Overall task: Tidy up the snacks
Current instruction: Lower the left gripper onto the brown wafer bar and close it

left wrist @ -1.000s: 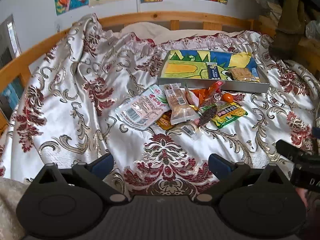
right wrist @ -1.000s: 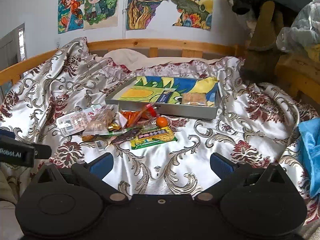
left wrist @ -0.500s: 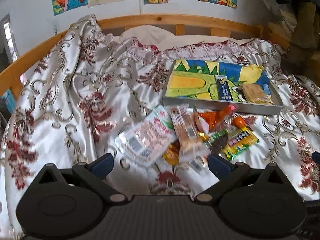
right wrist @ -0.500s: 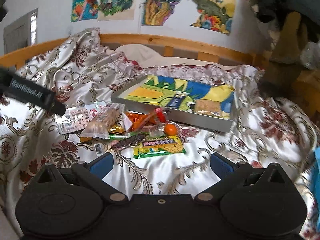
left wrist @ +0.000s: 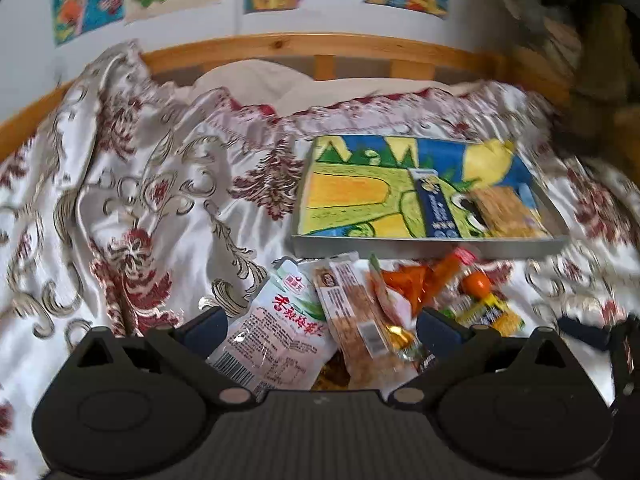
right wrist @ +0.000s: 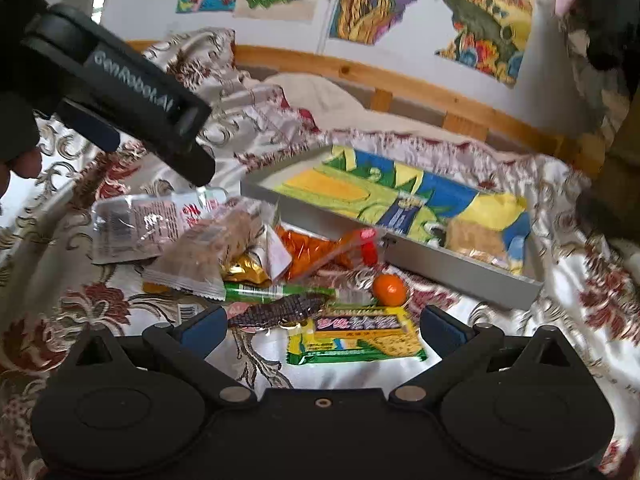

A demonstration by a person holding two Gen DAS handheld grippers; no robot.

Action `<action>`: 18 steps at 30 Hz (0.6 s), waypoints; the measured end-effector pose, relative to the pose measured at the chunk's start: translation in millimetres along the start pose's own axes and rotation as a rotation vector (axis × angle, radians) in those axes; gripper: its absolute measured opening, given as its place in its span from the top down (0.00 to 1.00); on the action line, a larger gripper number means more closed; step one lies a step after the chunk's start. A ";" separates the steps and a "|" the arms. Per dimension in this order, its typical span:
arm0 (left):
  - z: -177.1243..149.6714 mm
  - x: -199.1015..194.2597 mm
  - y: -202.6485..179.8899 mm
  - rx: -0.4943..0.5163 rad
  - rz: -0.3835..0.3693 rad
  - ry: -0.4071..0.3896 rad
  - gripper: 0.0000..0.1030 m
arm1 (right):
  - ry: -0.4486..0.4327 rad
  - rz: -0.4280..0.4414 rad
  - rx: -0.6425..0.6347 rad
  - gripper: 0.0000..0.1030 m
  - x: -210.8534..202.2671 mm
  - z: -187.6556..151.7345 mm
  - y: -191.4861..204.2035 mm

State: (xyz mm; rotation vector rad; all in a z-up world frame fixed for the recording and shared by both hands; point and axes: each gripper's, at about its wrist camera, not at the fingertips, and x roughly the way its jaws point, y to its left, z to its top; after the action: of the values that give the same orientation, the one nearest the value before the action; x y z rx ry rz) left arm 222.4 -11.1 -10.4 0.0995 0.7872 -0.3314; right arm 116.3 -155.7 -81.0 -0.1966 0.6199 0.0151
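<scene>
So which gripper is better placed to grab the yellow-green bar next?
Probably the right gripper: it is open with the bar between its fingers. The left gripper frames the white packet instead.

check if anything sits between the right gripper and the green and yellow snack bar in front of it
Nothing visible does. The right gripper is open, and the green and yellow snack bar lies flat on the bedspread right between its fingers. A dark brown wrapper lies just left of the bar, touching or slightly overlapping its corner.
</scene>
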 end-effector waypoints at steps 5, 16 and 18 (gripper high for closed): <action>0.8 22.1 9.3 -0.038 -0.041 0.055 0.01 | 0.038 0.033 0.062 0.02 24.8 -1.0 1.7; -1.9 56.5 12.8 -0.081 -0.138 0.138 0.27 | 0.061 0.042 0.112 0.09 56.5 -1.0 4.8; -1.6 60.8 13.3 -0.101 -0.158 0.156 0.33 | 0.079 0.054 0.135 0.14 60.8 0.0 3.6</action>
State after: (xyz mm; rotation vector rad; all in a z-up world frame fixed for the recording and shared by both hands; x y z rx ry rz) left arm 265.7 -13.7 -55.2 -0.0323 0.9670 -0.4369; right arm 165.6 -154.9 -116.9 -0.0498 0.7025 0.0170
